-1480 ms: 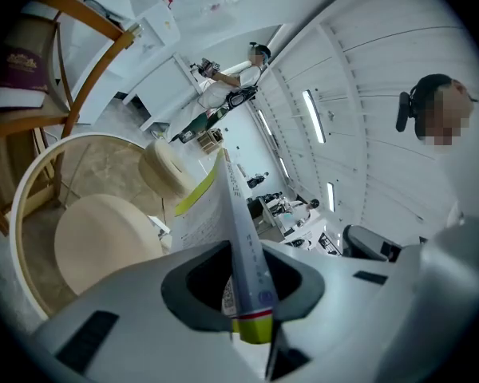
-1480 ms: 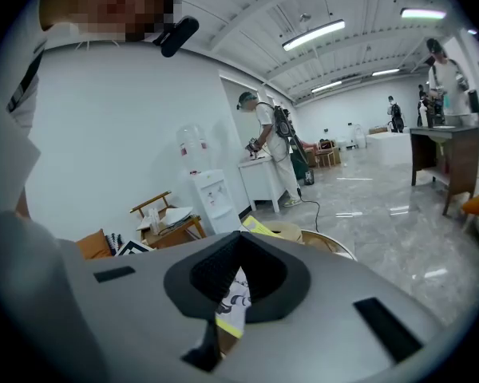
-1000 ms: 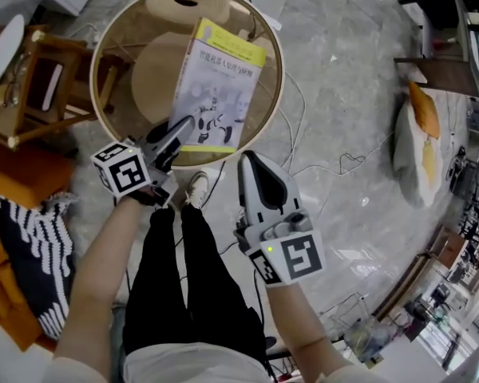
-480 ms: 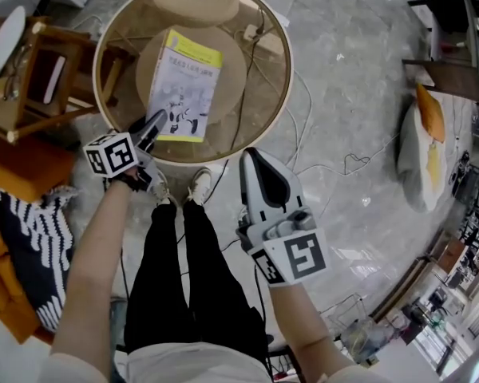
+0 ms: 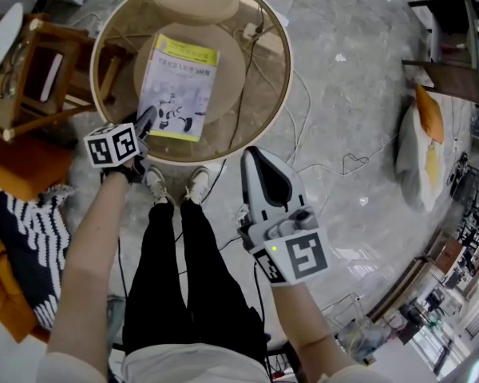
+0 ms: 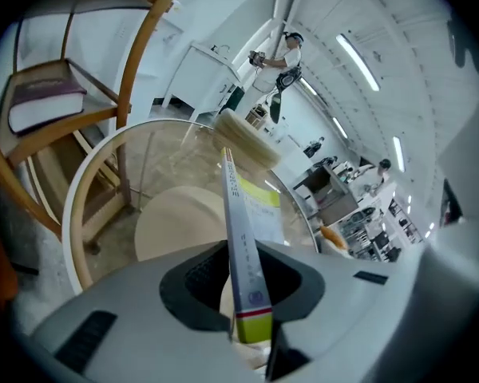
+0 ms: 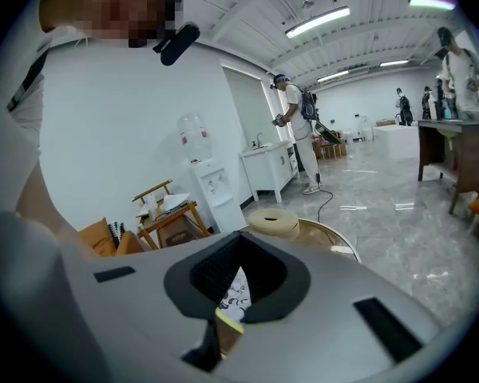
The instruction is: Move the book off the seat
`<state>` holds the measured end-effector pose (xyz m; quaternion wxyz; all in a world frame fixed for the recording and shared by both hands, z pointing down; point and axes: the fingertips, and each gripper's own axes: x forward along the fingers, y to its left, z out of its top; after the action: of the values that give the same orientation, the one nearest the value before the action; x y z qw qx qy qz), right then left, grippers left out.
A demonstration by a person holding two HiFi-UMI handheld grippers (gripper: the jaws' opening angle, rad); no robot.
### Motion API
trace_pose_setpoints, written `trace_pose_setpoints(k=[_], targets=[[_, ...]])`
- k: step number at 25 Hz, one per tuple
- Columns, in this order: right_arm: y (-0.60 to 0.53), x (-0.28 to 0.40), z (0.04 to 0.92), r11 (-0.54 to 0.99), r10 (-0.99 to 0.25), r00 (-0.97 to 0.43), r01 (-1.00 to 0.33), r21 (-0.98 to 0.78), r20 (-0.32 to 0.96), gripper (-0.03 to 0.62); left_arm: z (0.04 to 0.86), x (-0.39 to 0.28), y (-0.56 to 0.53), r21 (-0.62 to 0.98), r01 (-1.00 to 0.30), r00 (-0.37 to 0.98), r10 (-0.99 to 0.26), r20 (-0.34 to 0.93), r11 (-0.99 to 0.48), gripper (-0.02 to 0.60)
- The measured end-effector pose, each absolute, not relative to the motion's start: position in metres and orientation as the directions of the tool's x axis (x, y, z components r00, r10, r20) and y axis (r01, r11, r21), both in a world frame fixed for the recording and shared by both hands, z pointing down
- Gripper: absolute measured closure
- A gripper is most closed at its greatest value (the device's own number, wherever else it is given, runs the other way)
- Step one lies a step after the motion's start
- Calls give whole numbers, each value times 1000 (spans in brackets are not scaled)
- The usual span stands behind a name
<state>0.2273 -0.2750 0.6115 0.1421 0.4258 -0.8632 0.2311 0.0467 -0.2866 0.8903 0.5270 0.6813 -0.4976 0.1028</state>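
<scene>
Left gripper [image 6: 251,325]: jaws clamped on book [image 6: 241,230] (spine edge-on between them). Right gripper [image 5: 255,159]: jaws together, nothing between.

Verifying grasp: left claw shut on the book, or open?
Shut on it: the left claw pinches the book's edge between its jaws.

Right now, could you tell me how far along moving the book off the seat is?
Done: the book is off any seat and looks to lie flat on the round glass table. In hand: the left gripper has its fingers clamped on the book's near edge. Left: open those fingers and back away. The right gripper hangs empty, short of the table.
</scene>
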Motion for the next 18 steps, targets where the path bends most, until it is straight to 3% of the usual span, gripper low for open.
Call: trace_pose_setpoints(k=[7, 18], targets=[[-276, 231, 609, 531, -677, -595, -802, -273, 433, 574, 907, 41, -281, 466, -884, 396, -492, 775, 23, 483], [-271, 228, 608, 529, -687, -592, -805, -269, 422, 574, 914, 12, -259, 375, -927, 321, -478, 818, 18, 468]])
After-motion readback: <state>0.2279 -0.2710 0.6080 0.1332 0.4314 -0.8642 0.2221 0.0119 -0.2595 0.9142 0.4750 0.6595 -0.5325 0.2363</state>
